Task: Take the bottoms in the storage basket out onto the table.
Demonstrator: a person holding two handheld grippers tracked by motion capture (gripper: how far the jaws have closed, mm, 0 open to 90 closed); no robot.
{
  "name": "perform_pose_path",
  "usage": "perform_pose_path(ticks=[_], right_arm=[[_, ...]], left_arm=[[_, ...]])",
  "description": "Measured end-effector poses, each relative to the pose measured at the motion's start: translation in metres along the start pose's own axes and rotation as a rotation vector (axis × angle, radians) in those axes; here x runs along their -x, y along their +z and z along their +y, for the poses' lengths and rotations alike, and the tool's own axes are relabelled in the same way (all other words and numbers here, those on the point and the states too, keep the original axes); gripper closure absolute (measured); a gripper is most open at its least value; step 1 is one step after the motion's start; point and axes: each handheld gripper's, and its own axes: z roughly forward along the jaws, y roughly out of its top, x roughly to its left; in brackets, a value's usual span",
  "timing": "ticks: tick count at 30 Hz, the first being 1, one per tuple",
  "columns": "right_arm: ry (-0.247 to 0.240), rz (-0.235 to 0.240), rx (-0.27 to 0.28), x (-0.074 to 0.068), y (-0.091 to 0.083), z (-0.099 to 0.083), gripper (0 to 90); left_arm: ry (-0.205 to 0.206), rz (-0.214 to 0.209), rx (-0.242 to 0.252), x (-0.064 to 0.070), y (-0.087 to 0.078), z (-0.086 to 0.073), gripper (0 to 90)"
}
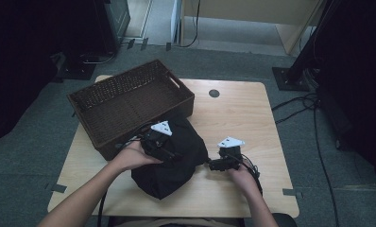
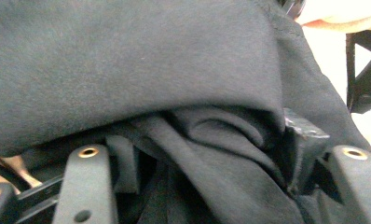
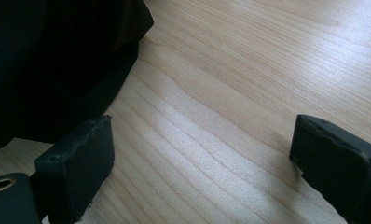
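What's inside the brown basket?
The basket looks empty: the high view shows just its woven bottom and walls. Its near corner is hidden behind the black cloth and the left tongs, so that bit can't be checked.

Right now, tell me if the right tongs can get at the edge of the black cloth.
Probably yes. The right tongs are open just above bare table, and the black cloth lies right beside one pad with nothing between.
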Motion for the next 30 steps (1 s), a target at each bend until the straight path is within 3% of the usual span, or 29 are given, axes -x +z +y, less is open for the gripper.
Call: perform_pose_path(ticks=[2, 9, 14, 17, 19, 23, 30], right_arm=[[-0.001, 0.000, 0.000, 0.000, 0.000, 0.000, 6.3], [-0.005, 0.003, 0.000, 0.001, 0.000, 0.000, 6.3], [-0.006, 0.003, -0.001, 0.001, 0.000, -0.001, 6.3], [-0.003, 0.002, 0.000, 0.001, 0.000, -0.001, 6.3], [-0.002, 0.002, 0.000, 0.001, 0.000, -0.001, 6.3], [-0.003, 0.004, -0.003, 0.001, -0.001, -0.001, 6.3], [-0.023, 0.023, -0.001, 0.008, -0.006, -0.006, 6.3]], left_arm=[[0.020, 0.003, -0.002, 0.001, -0.005, 0.001, 32.9], [-0.007, -0.001, -0.017, -0.001, -0.019, 0.003, 32.7], [0.028, -0.020, -0.023, 0.002, -0.029, -0.002, 37.4], [0.062, -0.006, -0.004, 0.003, -0.033, -0.002, 36.1], [0.062, -0.011, 0.005, 0.003, -0.035, -0.002, 33.0], [0.064, 0.007, -0.027, 0.000, -0.038, 0.000, 32.4], [0.061, 0.042, -0.003, -0.013, -0.051, 0.001, 38.5]])
